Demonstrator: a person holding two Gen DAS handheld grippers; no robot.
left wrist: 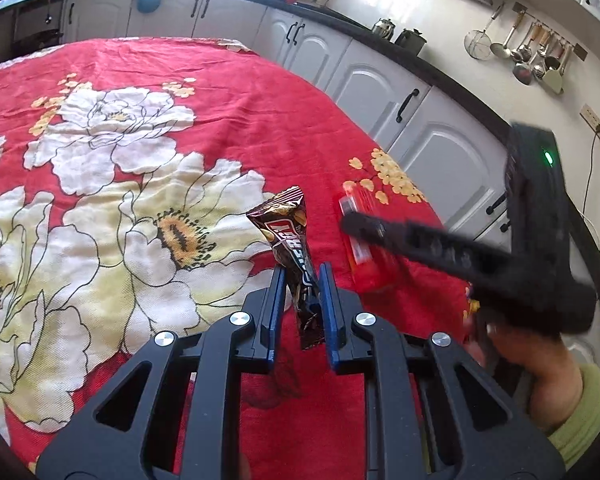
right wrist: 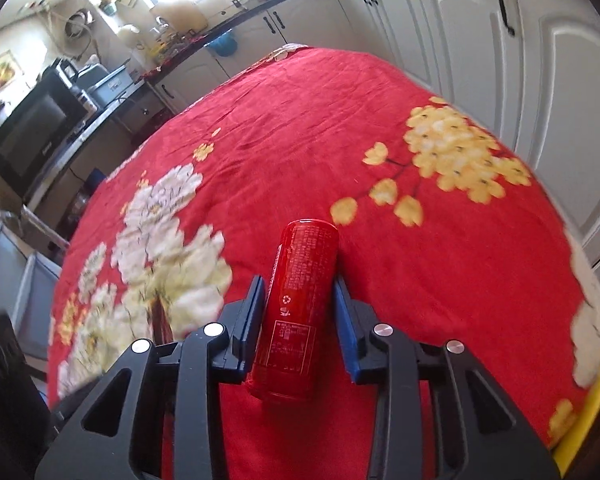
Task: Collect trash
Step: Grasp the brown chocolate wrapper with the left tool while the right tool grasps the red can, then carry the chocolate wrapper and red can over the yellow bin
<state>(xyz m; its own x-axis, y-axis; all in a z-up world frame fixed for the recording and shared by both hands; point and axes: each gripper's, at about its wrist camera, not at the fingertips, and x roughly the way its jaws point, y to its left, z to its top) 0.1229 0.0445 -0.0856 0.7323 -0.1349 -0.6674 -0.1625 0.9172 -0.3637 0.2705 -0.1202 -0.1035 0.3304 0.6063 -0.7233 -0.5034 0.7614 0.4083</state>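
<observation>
While left claw (left wrist: pixel 302 280) pinches crinkly wrapper (left wrist: pixel 290 236), smooth cylindrical can (right wrist: pixel 298 304) lies flat.

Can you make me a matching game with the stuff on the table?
Things:
1. wrapper
2. can
3. tablecloth
4. cupboard doors

Descriptions:
A. red with big flowers
B. white with dark handles
C. brown, standing up between the left jaws
D. plain red, lying between the right jaws

Pairs: 1-C, 2-D, 3-A, 4-B

The left gripper (left wrist: pixel 302 280) angles downward, jaws clamped narrow on a wrapper (left wrist: pixel 290 240). The right gripper (right wrist: pixel 300 296) angles downward too, its pads against a can (right wrist: pixel 296 300).
</observation>
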